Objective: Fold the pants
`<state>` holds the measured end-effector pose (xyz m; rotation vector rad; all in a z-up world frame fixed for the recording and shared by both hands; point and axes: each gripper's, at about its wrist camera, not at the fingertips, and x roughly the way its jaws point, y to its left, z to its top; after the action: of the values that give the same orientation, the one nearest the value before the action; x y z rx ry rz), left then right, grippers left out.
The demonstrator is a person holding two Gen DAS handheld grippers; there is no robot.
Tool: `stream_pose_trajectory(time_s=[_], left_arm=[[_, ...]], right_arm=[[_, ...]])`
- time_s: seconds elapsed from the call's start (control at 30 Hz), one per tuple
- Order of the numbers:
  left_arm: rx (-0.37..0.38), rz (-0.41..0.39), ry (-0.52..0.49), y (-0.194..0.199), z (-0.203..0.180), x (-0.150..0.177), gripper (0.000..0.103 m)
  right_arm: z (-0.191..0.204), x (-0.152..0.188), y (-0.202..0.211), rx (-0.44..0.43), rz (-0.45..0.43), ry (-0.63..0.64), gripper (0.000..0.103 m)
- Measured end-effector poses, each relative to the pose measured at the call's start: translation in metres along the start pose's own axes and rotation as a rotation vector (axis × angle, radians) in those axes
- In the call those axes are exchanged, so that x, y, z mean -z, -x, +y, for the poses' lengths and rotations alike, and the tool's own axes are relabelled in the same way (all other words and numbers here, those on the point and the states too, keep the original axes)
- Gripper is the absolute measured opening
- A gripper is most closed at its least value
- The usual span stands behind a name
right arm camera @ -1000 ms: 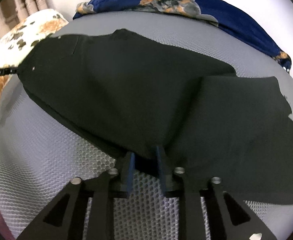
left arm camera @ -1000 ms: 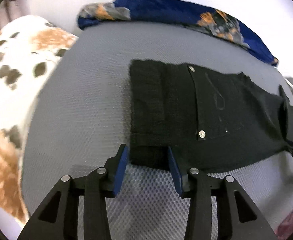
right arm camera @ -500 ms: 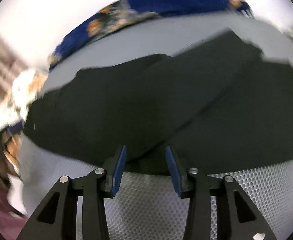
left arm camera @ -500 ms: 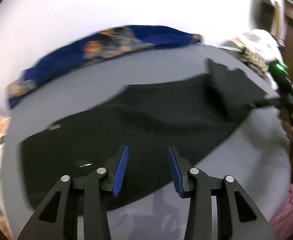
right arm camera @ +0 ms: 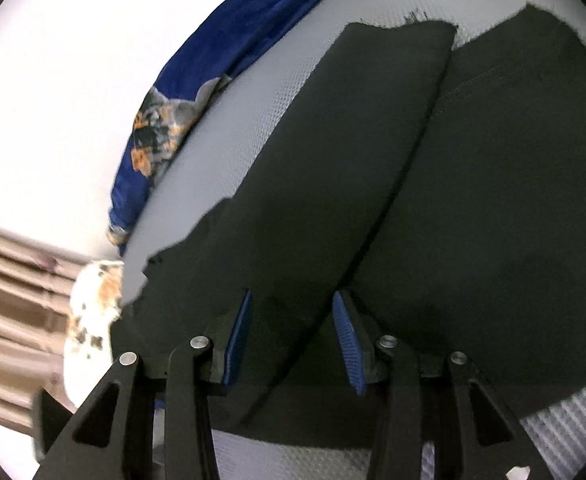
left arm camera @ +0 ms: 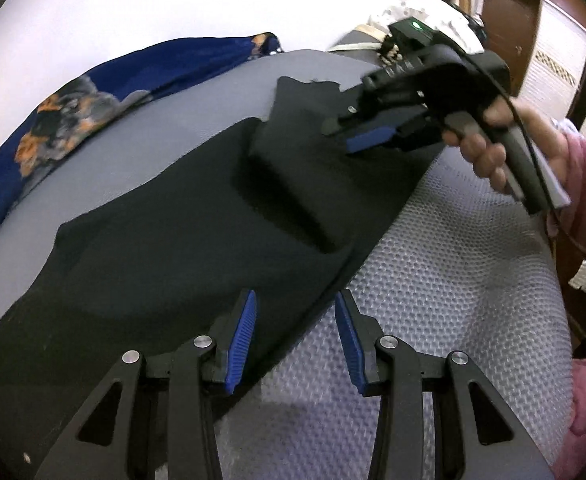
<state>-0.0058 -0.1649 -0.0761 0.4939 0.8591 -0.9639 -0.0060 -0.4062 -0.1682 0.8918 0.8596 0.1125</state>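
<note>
I have the black pants point(left arm camera: 181, 264) spread flat on the grey mesh mattress point(left arm camera: 453, 288), legs lying side by side. Both sets of fingers stand apart and grip nothing: my left gripper point(left arm camera: 295, 338) hovers over the near edge, my right gripper point(right arm camera: 291, 336) over the seam between the legs. The cloth looks soft, limp and light, likely to sag and slide when lifted, so I judge pinching doubled hems or the waistband edge safest.

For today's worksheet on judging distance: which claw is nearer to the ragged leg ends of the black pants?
Right. The right claw hangs over the pants close to the ragged leg ends; the left claw sits at the near edge, farther away.
</note>
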Motion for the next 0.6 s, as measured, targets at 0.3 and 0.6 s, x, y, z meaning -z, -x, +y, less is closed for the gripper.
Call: stream_pose_trajectory(time_s=[0.3, 0.6], left_arm=[[-0.014, 0.047, 0.008, -0.020, 0.000, -0.001, 0.042], [-0.002, 0.044, -0.003, -0.025, -0.001, -0.006, 0.042]], right_arm=[[-0.001, 0.045, -0.005, -0.116, 0.123, -0.047, 0.040], [0.027, 0.066, -0.022, -0.159, 0.180, -0.028, 0.009]])
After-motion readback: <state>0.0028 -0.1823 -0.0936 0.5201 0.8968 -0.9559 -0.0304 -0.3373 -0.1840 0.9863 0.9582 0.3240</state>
